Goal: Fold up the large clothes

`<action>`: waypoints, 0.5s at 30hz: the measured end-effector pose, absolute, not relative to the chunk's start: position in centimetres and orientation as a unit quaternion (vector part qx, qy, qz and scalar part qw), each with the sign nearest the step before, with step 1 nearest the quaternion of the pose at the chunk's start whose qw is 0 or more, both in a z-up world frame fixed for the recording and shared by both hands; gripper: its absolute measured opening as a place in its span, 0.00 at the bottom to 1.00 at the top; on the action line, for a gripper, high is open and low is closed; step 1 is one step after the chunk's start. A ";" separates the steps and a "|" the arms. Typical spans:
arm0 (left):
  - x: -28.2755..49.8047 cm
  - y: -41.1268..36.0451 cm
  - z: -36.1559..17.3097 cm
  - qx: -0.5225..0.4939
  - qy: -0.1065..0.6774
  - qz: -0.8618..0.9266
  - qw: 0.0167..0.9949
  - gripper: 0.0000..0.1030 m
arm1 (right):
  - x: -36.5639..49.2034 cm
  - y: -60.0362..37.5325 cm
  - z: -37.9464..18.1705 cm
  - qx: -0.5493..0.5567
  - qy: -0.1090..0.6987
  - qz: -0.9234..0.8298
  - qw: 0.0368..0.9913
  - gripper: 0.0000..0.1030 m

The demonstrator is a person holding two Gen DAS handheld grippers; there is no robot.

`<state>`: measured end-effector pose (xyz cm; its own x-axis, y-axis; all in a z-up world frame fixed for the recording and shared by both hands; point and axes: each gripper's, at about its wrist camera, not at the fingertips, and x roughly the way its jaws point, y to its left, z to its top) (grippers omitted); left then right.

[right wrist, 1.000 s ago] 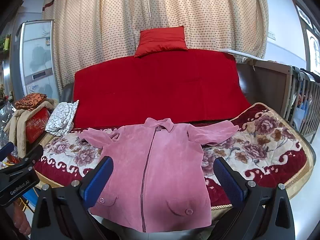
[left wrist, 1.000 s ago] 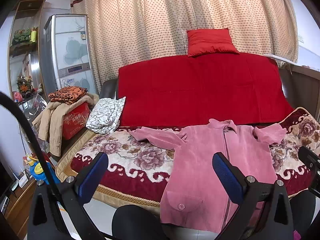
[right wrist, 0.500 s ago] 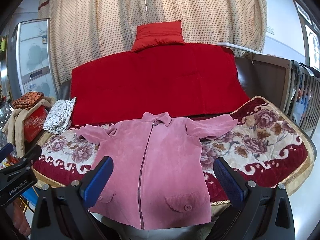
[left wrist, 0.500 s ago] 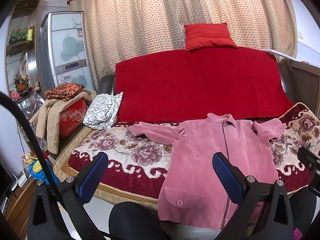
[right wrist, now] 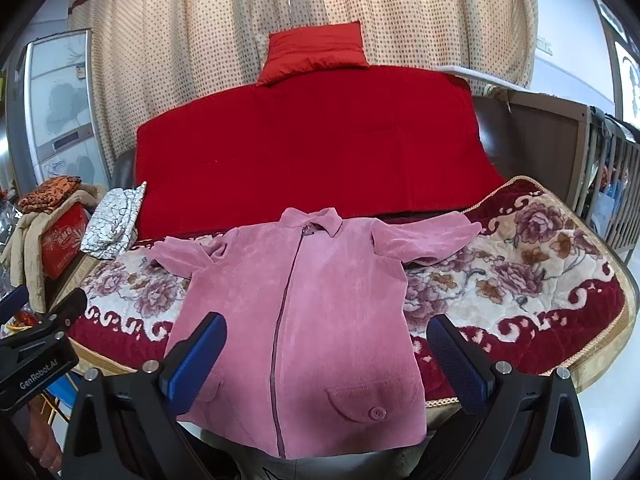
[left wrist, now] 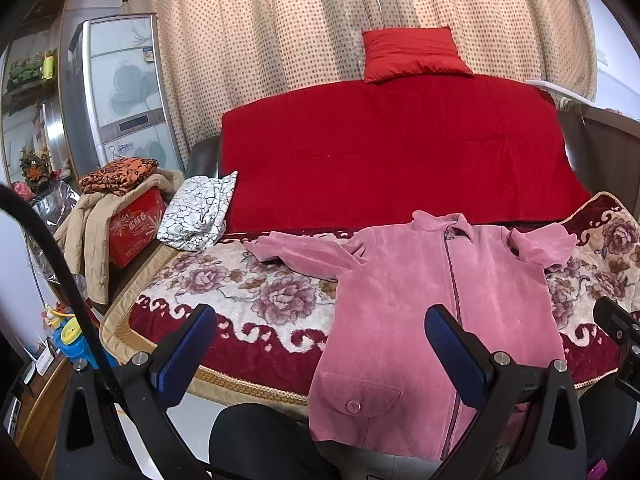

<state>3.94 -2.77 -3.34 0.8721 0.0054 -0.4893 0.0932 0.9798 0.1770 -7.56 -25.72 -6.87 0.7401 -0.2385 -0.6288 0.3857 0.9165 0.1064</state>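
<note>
One pink corduroy zip-front coat (left wrist: 436,304) with two buttoned pockets lies spread face-up on the floral red-and-cream sofa blanket (left wrist: 240,292). The left gripper (left wrist: 320,348), released and empty, has it at one o'clock; the right gripper (right wrist: 326,354), likewise spread, at twelve. Only the right view shows the slatted wooden rail (right wrist: 616,184).

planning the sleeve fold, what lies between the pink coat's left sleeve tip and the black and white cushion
Only bare floral blanket between the pink coat sleeve and the black and white cushion, seen in the left wrist view.
</note>
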 end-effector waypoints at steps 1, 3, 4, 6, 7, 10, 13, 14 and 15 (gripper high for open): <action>4.2 -2.9 -3.4 0.100 0.254 -0.023 0.962 1.00 | -7.4 -25.9 -7.0 0.117 0.321 -0.169 0.925 0.99; 4.6 -3.1 -3.5 0.101 0.256 -0.023 0.961 1.00 | -7.0 -26.1 -7.2 0.118 0.324 -0.169 0.923 0.99; 4.9 -3.2 -3.6 0.102 0.259 -0.023 0.960 1.00 | -6.8 -26.2 -7.3 0.118 0.325 -0.170 0.923 0.99; 5.4 -3.5 -3.8 0.105 0.260 -0.023 0.960 1.00 | -6.3 -26.5 -7.5 0.118 0.326 -0.172 0.922 0.99; 5.7 -3.6 -3.8 0.107 0.262 -0.023 0.959 1.00 | -5.9 -26.6 -7.6 0.118 0.327 -0.172 0.922 0.99; 6.7 -4.0 -4.1 0.108 0.265 -0.024 0.958 1.00 | -5.0 -27.0 -7.8 0.118 0.330 -0.172 0.921 0.99; 8.1 -4.7 -4.5 0.115 0.270 -0.026 0.956 1.00 | -3.9 -27.6 -8.2 0.119 0.333 -0.176 0.919 0.99; 8.5 -4.9 -4.7 0.114 0.273 -0.028 0.955 1.00 | -3.6 -27.9 -8.4 0.120 0.334 -0.178 0.918 0.99; 9.2 -5.2 -5.0 0.114 0.278 -0.033 0.953 1.00 | -3.2 -28.2 -8.6 0.120 0.336 -0.179 0.917 0.99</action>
